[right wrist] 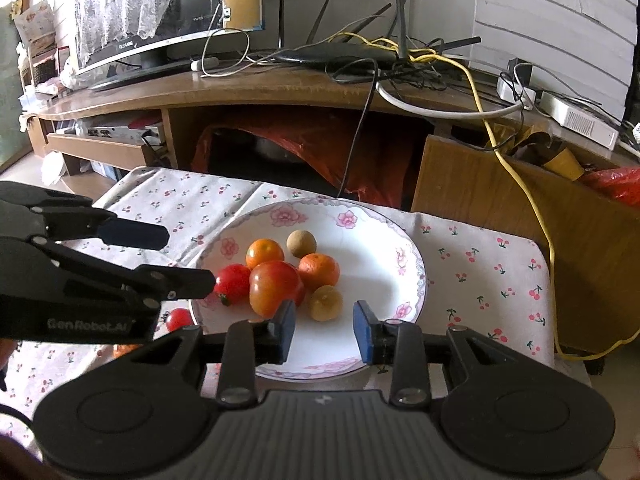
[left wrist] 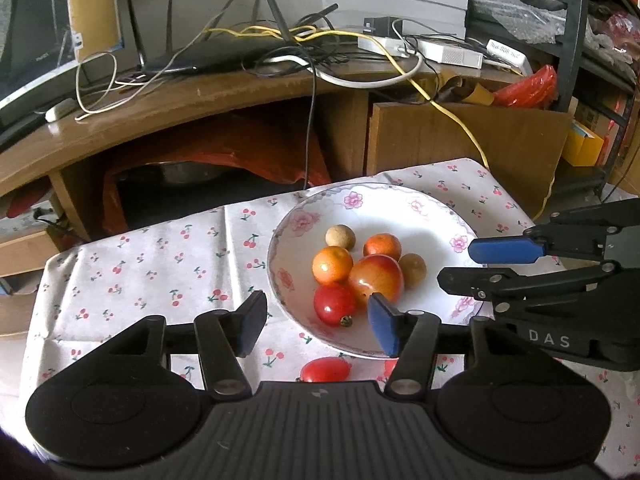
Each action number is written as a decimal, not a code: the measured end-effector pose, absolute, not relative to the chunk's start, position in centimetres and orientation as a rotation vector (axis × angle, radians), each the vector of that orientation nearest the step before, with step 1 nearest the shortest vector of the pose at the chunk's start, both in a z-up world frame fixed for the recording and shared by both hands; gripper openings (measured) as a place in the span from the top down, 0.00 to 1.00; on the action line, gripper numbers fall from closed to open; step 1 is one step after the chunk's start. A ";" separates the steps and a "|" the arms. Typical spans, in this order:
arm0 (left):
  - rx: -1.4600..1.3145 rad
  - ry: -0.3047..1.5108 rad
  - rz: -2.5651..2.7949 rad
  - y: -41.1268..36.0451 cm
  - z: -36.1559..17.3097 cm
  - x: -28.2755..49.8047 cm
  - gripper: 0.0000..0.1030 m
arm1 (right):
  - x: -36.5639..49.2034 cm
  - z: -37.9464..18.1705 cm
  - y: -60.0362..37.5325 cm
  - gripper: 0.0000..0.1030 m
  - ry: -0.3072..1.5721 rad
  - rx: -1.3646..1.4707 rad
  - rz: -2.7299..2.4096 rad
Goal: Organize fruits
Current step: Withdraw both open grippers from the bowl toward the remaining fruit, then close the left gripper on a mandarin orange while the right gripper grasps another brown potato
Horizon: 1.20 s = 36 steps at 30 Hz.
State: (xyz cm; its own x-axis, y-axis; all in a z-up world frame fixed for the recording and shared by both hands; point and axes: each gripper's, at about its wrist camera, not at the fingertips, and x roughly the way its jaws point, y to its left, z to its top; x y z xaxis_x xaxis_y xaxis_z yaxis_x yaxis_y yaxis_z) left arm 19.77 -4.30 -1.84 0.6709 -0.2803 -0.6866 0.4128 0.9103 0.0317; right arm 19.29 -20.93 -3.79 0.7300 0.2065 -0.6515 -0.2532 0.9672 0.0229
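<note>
A white flowered plate [left wrist: 432, 216] [right wrist: 384, 240] holds several fruits: a red tomato [left wrist: 334, 304] [right wrist: 233, 282], a large red-yellow fruit [left wrist: 377, 277] [right wrist: 274, 286], two small oranges [left wrist: 332, 265] [left wrist: 382, 246], and two brown longans [left wrist: 340, 237] [left wrist: 413, 270]. My left gripper [left wrist: 316, 322] is open and empty above the plate's near rim, by the tomato. My right gripper [right wrist: 324, 330] is open and empty over the plate's near side, close to a longan [right wrist: 326, 302]. A red tomato [left wrist: 325, 370] [right wrist: 179, 319] lies on the cloth outside the plate.
The plate sits on a cherry-print cloth [left wrist: 152, 264] [right wrist: 480, 280] over a small table. Behind stands a wooden TV stand [left wrist: 200, 96] [right wrist: 240, 88] with a router, cables and a monitor. A wooden door panel [right wrist: 500, 216] is at the right.
</note>
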 end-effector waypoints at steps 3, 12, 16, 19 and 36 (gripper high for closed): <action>0.193 0.740 -0.392 -4.0 -1.5 19.2 0.35 | 18.9 -3.5 -20.7 0.49 0.704 -0.069 0.266; 0.197 0.749 -0.388 -3.0 -0.9 17.2 0.33 | 17.3 -2.7 -19.3 0.49 0.692 -0.068 0.319; 0.196 0.764 -0.381 -2.3 -1.0 16.4 0.32 | 16.5 -2.7 -18.9 0.49 0.701 -0.073 0.333; 0.186 0.782 -0.383 -1.7 -1.1 15.8 0.32 | 16.0 -2.8 -18.7 0.49 0.715 -0.067 0.340; 0.220 0.881 -0.416 0.3 -3.4 12.8 0.30 | 13.7 -5.4 -16.5 0.49 0.818 -0.084 0.429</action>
